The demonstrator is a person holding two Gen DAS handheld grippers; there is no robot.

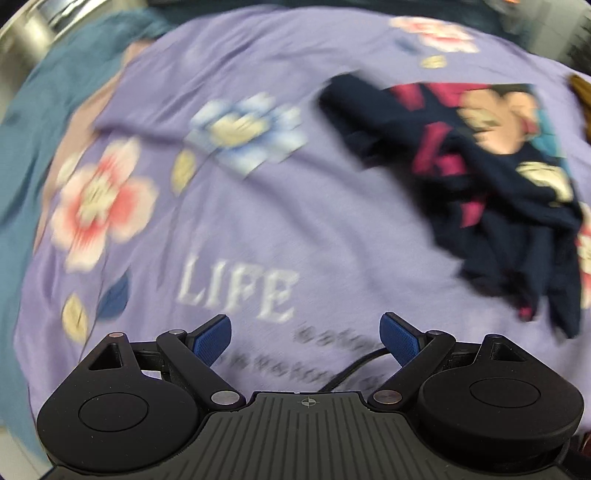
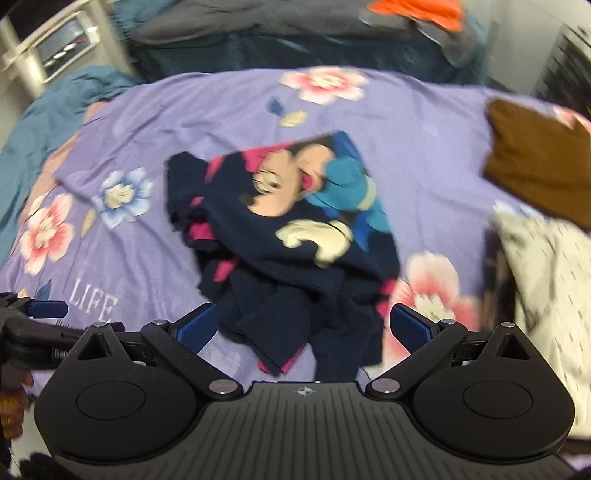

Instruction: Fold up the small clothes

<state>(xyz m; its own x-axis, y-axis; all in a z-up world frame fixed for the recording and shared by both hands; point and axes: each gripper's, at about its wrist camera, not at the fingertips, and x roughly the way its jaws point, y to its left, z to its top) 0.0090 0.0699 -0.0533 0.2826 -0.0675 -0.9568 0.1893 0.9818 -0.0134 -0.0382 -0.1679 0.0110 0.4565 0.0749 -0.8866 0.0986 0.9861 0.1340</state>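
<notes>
A small navy garment with a cartoon print and pink trim lies crumpled on the purple flowered bedsheet. In the left wrist view the same garment sits at the right, well ahead of my left gripper, which is open over the "LIFE" lettering with nothing between its blue pads. My right gripper is open just short of the garment's near dark hem, its pads to either side. The left gripper shows at the left edge of the right wrist view. Both views are motion-blurred.
A brown cloth and a white patterned cloth lie at the right. Teal bedding bunches at the left. Grey and orange clothes pile at the far end. A white shelf stands at the back left.
</notes>
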